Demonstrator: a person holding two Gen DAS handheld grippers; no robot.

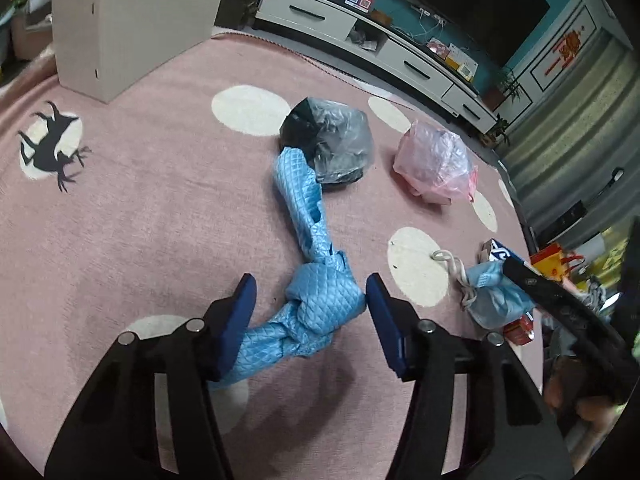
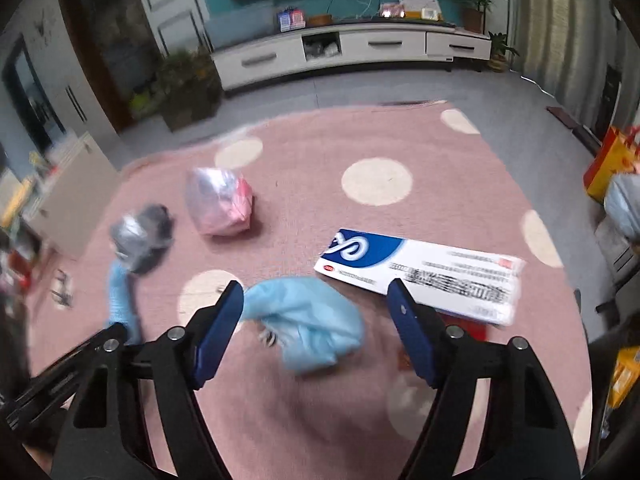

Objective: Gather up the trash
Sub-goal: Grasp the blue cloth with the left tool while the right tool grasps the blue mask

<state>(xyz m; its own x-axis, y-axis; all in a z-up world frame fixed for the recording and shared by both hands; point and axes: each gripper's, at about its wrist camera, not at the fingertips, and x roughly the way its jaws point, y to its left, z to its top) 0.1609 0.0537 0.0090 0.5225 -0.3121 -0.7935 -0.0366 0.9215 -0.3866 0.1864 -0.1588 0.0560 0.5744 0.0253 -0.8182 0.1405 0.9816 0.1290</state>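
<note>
Left gripper (image 1: 310, 292): spread; knotted blue quilted cloth (image 1: 320, 300) lies between its pads on the pink rug (image 1: 160, 208), right pad touching.
Right gripper (image 2: 316, 296): spread above crumpled blue mask (image 2: 312, 328), unpinched.

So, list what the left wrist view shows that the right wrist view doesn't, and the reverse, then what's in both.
Left wrist only: the black deer silhouette on the rug and the knot of the quilted blue cloth between the left tool's fingers. Right wrist only: the whole white-and-blue box, of which the left view catches only a corner, and the potted plant. Both: the pink spotted rug, grey bag, pink bag, crumpled face mask, TV cabinet.
</note>
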